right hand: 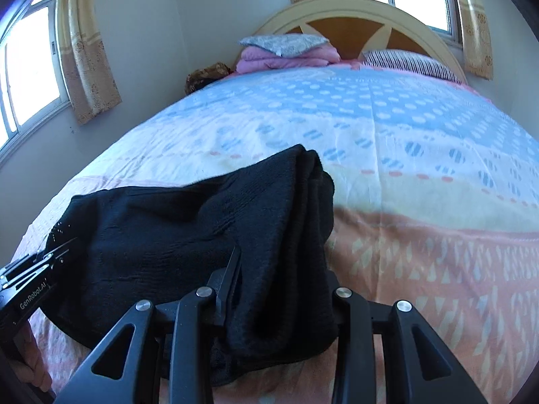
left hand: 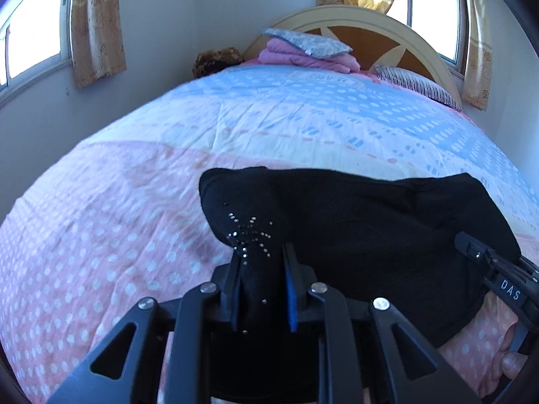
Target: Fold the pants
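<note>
Pants point(left hand: 353, 222), black and bunched, lay across the near pink end of the bedspread point(left hand: 111, 202), their rhinestone-studded edge clamped between the narrowly set pads of my left gripper point(left hand: 261, 269). My right gripper point(right hand: 279, 289) had a thick wad of the same cloth between its fingers; its far finger was buried under fabric, so I read it as gripping. Of my hand I saw only a fingertip point(left hand: 513, 363) at the frame edge.
</note>
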The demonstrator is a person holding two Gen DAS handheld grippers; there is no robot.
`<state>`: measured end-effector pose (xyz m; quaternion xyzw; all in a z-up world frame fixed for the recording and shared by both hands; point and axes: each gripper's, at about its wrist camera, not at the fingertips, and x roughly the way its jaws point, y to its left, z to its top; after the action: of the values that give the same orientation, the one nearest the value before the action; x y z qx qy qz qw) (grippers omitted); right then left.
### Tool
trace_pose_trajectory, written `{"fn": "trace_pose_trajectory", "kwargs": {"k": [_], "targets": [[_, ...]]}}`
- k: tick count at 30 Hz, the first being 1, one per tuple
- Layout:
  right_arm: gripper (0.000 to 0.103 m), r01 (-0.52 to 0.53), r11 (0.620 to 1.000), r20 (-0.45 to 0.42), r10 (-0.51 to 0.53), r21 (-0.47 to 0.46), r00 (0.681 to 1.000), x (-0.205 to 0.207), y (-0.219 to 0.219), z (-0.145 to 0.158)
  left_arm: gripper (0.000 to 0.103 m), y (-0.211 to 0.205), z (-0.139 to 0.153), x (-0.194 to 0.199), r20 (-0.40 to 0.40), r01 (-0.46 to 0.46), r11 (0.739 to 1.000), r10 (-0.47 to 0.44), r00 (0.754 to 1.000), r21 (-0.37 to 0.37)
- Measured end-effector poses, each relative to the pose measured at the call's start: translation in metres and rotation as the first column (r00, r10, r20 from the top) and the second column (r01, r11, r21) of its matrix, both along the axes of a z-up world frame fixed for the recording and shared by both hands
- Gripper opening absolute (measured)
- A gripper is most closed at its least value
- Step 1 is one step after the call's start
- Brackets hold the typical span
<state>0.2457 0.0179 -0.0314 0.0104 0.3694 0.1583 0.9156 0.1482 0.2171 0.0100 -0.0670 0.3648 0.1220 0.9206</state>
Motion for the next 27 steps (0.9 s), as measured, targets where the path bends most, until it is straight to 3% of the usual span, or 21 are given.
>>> {"fn": "trace_pose_trajectory", "kwargs": {"k": [18,27], "targets": [[0.039,-0.007,1.000,-0.053,0.008,0.017,0.999,0.010,-0.003,-0.011,0.023,-0.007,-0.010,0.009,-0.066,0.009,0.999,-0.006,0.998,0.047],[0.039,-0.004,0.998,-0.079,0.009,0.059,0.997,0.015,-0.008,-0.014,0.023,-0.017,-0.014,0.014,-0.085,0.015,0.993,-0.005,0.996,0.121]]}}
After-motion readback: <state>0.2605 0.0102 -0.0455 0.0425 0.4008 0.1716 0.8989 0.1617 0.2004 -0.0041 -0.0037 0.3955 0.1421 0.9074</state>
